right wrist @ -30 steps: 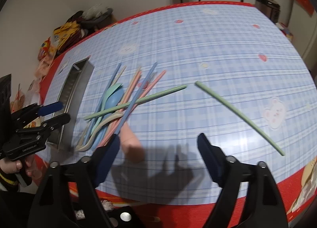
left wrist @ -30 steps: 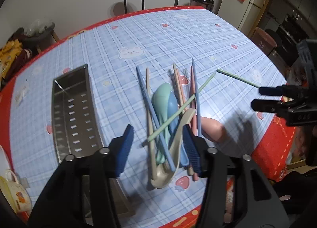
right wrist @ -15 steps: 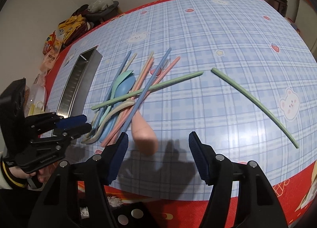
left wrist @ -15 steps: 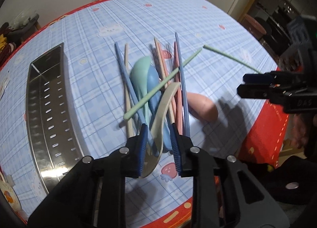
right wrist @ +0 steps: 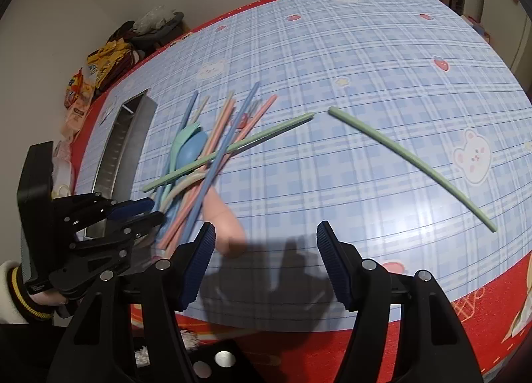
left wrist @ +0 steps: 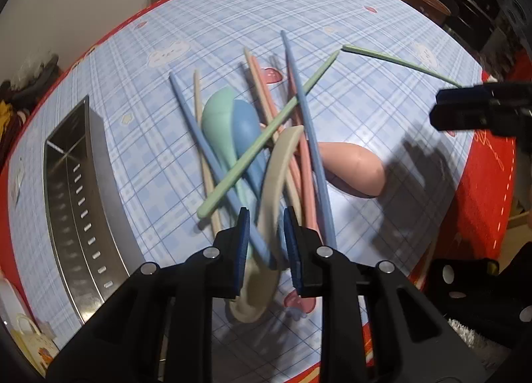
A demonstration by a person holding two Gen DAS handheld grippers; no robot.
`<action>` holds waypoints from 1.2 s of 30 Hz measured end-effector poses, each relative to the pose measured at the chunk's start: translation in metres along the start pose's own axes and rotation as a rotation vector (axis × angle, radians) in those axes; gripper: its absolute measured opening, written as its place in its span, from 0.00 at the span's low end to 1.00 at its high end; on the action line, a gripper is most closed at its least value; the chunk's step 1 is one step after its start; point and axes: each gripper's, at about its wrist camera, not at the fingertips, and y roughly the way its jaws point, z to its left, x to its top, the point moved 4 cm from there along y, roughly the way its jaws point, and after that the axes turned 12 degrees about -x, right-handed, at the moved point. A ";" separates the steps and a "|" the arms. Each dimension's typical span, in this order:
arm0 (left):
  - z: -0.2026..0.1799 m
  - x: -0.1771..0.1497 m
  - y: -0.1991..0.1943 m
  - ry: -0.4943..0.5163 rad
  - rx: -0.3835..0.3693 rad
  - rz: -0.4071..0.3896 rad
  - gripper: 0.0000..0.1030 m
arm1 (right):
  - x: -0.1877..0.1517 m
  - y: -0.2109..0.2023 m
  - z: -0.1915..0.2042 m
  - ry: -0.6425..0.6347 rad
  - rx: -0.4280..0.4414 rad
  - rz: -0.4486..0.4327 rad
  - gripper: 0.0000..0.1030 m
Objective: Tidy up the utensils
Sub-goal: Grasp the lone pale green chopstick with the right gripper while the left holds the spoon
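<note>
Left claw point(left wrist: 263, 233), wide apart a second ago, now pinches the curved beige plastic spoon point(left wrist: 277, 170), lifting it from the pastel utensil pile point(left wrist: 252, 136) on the table point(left wrist: 365, 60); right claw point(right wrist: 262, 261) hangs spread.

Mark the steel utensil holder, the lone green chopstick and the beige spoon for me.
steel utensil holder point(left wrist: 71, 203), left wrist view, slotted floor.
lone green chopstick point(right wrist: 409, 156), right wrist view, mid-shaft.
beige spoon point(left wrist: 277, 163), left wrist view, handle.

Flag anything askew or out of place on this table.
One green chopstick lies alone, apart from the crossed pile, where its mate rests slantwise. The metal holder holds no utensils. The left gripper pinches a beige spoon.
</note>
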 end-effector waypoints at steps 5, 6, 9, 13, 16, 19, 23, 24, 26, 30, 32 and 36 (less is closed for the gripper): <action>-0.005 0.000 0.001 0.014 0.002 0.003 0.22 | 0.008 0.001 -0.020 -0.080 -0.113 -0.066 0.57; -0.004 0.001 0.001 0.006 -0.003 0.000 0.20 | 0.010 0.003 -0.026 -0.105 -0.142 -0.071 0.55; 0.000 0.001 -0.001 -0.019 -0.018 -0.010 0.13 | 0.017 0.016 -0.054 -0.155 -0.224 -0.054 0.51; 0.008 0.001 -0.005 -0.077 -0.068 -0.034 0.09 | 0.028 0.030 -0.079 -0.241 -0.334 -0.054 0.51; 0.010 0.001 -0.006 -0.103 -0.091 -0.043 0.09 | 0.034 0.041 -0.087 -0.270 -0.344 -0.038 0.51; 0.011 0.001 -0.008 -0.118 -0.111 -0.052 0.09 | 0.040 0.051 -0.089 -0.287 -0.324 -0.032 0.50; 0.011 -0.001 -0.009 -0.126 -0.121 -0.052 0.09 | 0.044 0.054 -0.093 -0.226 -0.267 -0.022 0.43; 0.012 -0.001 -0.009 -0.129 -0.124 -0.052 0.09 | 0.044 0.054 -0.094 -0.218 -0.267 -0.023 0.35; 0.011 -0.001 -0.009 -0.129 -0.134 -0.051 0.09 | 0.043 0.052 -0.094 -0.205 -0.256 -0.015 0.23; 0.007 0.000 -0.007 -0.111 -0.126 -0.041 0.11 | 0.034 0.047 -0.085 -0.168 -0.183 0.034 0.11; 0.006 0.000 -0.005 -0.101 -0.110 -0.030 0.12 | 0.028 0.046 -0.078 -0.153 -0.160 0.048 0.09; 0.007 0.001 -0.001 -0.086 -0.082 -0.015 0.12 | 0.016 0.044 -0.064 -0.098 -0.103 0.078 0.09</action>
